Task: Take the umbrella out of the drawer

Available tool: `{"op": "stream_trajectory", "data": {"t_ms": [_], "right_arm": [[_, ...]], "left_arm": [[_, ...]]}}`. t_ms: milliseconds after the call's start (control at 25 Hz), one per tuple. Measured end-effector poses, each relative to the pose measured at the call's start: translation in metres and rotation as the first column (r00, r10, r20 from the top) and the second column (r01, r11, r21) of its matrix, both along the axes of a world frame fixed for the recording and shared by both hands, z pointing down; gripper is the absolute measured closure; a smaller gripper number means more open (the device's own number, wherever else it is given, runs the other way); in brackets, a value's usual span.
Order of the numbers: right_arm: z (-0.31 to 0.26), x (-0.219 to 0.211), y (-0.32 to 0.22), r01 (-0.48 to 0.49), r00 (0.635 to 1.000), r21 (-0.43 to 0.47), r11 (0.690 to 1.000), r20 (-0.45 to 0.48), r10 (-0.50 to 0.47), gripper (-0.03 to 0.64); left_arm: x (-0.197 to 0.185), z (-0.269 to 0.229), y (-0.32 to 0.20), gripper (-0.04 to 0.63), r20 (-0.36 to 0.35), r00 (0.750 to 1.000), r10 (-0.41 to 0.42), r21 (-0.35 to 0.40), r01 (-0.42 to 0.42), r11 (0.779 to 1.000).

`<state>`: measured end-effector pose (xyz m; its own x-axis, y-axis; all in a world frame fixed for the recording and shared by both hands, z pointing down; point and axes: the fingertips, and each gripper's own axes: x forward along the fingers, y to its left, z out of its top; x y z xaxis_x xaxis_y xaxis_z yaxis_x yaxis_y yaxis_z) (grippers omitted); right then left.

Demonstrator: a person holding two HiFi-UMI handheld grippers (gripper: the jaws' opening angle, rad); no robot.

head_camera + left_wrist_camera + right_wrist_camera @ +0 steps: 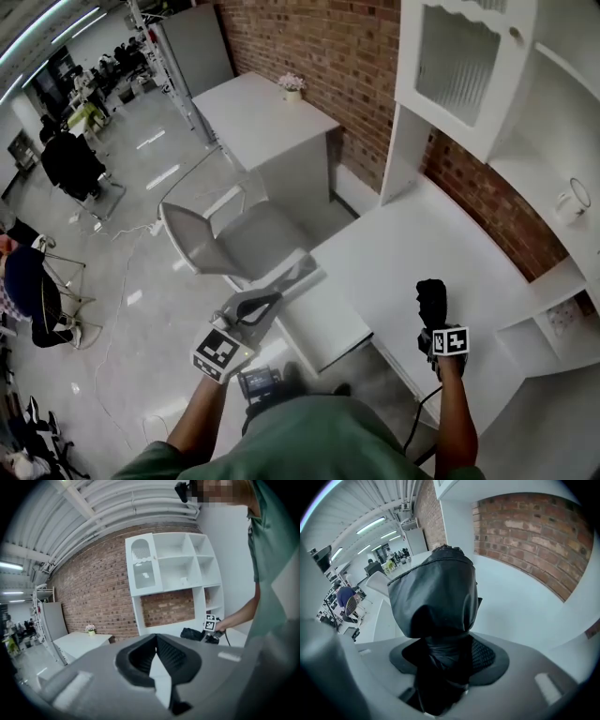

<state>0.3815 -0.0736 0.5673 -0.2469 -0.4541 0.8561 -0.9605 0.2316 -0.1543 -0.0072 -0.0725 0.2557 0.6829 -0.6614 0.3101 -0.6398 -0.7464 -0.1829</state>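
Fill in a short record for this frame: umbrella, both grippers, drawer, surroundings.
umbrella: black, folded, over the white desk
right gripper: closed on the umbrella, pointing steeply down
left gripper: jaws together, nothing between them, held near the grey chair
drawer: cannot tell whether it is open or shut
surroundings: brick wall, white shelf unit with a mug
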Motion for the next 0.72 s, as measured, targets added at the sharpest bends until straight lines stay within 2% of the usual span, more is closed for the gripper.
{"op": "stream_trajectory", "data": {"t_ms": [440,720], "right_arm": [[0.057,0.012,-0.011,-0.032,0.999,-0.153,0.988,-0.033,0.027,0.364],[0.085,0.019,-0.022,-0.060,0.997,-0.194,0.979,-0.058,0.049,0.354]], "left_arm": [[-0.034,-0.016,0.012,0.592,0.010,0.997,-0.072,0.013,0.072,0.997],[-0.045,-0.024,0.011,0.592,0.023,0.995,-0.099,0.016,0.099,0.995]]}}
